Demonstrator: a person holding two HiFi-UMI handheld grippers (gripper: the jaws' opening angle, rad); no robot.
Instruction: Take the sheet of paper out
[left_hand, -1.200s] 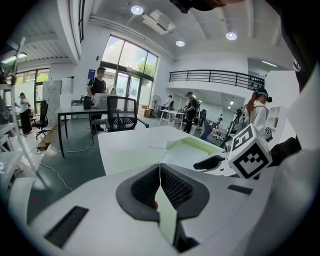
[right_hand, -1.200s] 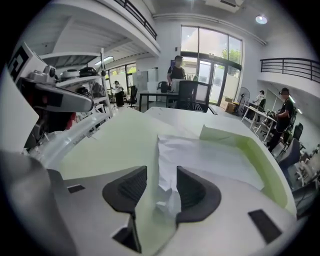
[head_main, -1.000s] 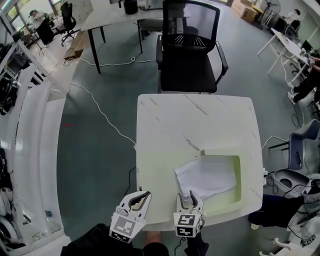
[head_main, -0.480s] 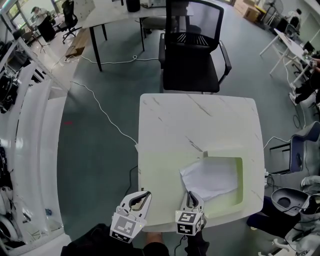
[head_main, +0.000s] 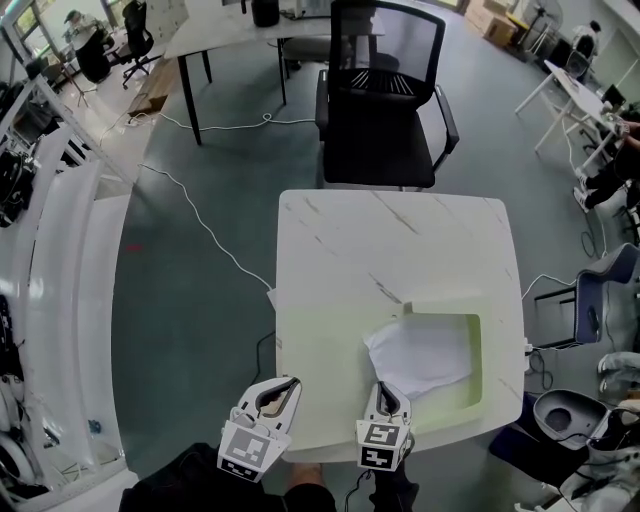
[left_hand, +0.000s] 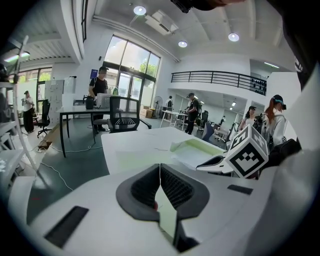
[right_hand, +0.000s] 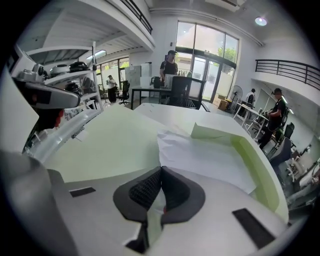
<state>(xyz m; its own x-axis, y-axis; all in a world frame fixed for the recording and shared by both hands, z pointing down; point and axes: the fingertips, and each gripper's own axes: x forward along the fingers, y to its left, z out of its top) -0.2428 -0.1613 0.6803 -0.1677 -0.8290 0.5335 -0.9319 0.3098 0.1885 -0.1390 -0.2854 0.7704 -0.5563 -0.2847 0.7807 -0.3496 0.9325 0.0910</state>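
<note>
Your right claw (head_main: 385, 394) is closed at the near edge of the sheet of paper (head_main: 425, 352), seen from the head view. The sheet lies rumpled in the raised half of a pale green folder (head_main: 478, 338) on the white surface (head_main: 390, 240). I judge that grip sits at the edge so the sheet can be drawn toward you over the low front. Your left claw (head_main: 285, 388) hangs off the near left corner, clear of the folder, probably to stay out of the way. Count two claws, one sheet, one folder, one surface and one black chair (head_main: 380, 110) at the far side.

In the left gripper view, the left claw (left_hand: 160, 167) has its pads pressed together with nothing between them.

In the right gripper view, the right claw (right_hand: 161, 170) is also shut. The sheet (right_hand: 200, 155) runs right down to its tips, so it looks pinched there. The folder wall (right_hand: 252, 157) rises along the right, with its flat flap on the left.
</note>
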